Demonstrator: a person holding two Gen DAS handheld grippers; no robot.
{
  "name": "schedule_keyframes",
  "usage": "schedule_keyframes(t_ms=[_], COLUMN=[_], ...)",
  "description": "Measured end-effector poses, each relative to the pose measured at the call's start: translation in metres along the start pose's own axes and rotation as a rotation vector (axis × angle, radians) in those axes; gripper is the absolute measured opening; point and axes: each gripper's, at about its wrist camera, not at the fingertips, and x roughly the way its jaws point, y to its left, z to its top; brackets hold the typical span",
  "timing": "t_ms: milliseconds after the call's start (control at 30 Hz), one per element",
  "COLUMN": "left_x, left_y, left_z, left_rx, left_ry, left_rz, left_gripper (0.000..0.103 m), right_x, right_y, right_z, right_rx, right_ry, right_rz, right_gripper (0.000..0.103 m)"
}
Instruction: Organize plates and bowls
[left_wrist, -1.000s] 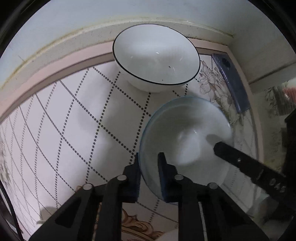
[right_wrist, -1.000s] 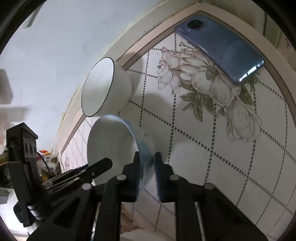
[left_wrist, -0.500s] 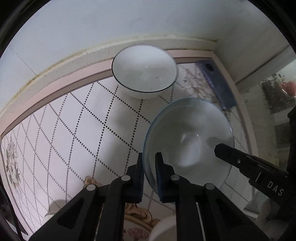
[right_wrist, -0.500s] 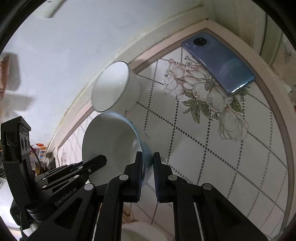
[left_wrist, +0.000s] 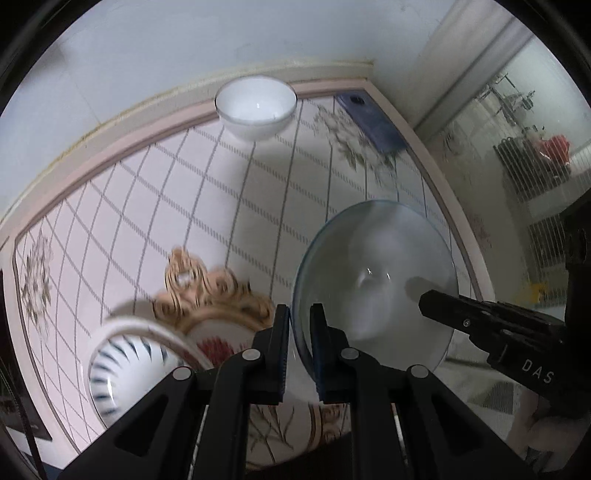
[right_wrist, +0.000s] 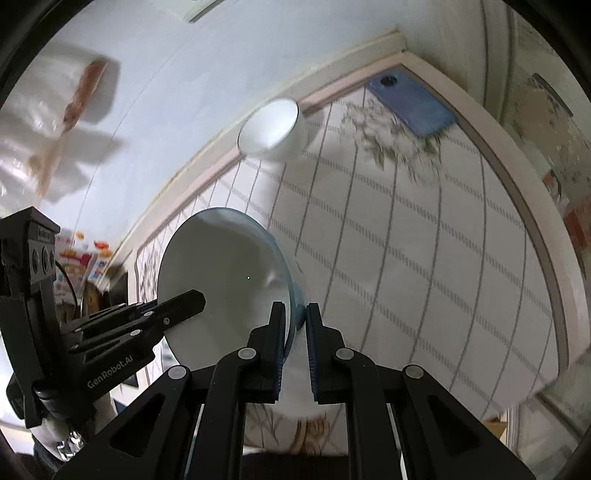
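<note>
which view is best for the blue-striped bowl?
Left wrist. The blue-striped bowl shows there at lower left, beside the gold-rimmed plate, though blurred. In the right wrist view I can't make it out; the light blue bowl and gripper fingers cover that area.

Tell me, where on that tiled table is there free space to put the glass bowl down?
Bare tiles lie between the white bowl, the phone and the gilt-edged plate. The near edge is crowded by that plate and the striped bowl.

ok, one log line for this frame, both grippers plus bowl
left gripper: shut on glass bowl rim | right gripper: shut on opposite rim | bowl: off table
</note>
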Motion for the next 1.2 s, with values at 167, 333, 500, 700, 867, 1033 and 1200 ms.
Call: schedule_keyframes(t_ms=[167, 333, 500, 700, 867, 1033, 1200], left_x=[0.018, 0.032, 0.042, 0.048, 0.052, 0.059, 0.064], left_y=[0.001, 0.0, 0.0, -0.002, -0.001, 0.0, 0.001], left_z=[-0.032, -0.049, -0.055, -0.054, -0.052, -0.05, -0.049], left_rx=[-0.011, -0.015, -0.023, -0.013, -0.007, -0.014, -0.015], left_ry=[0.044, 0.063, 0.08, 0.08, 0.087, 0.098, 0.108], left_rz=[0.005, 0.03, 0.04, 0.057, 0.071, 0.072, 0.081], left_gripper=[0.009, 0.009, 0.009, 0.009, 0.009, 0.009, 0.009], right_x=[0.003, 0.016, 0.028, 0.035, 0.038, 0.041, 0.045], right_y=[-0.008, -0.014, -0.018, -0.022, -0.022, -0.021, -0.022], right_z=[-0.036, -0.058, -0.064, -0.066, -0.064, -0.063, -0.061], right_rx=[0.01, 0.005, 0.0, 0.001, 0.004, 0.005, 0.003], right_ry=[0.032, 0.06, 0.07, 0.079, 0.087, 0.095, 0.104], right_rz=[-0.009, -0.021, -0.035, -0.043, -0.044, -0.047, -0.049], right_gripper=[0.013, 0.013, 0.013, 0.013, 0.013, 0.013, 0.013])
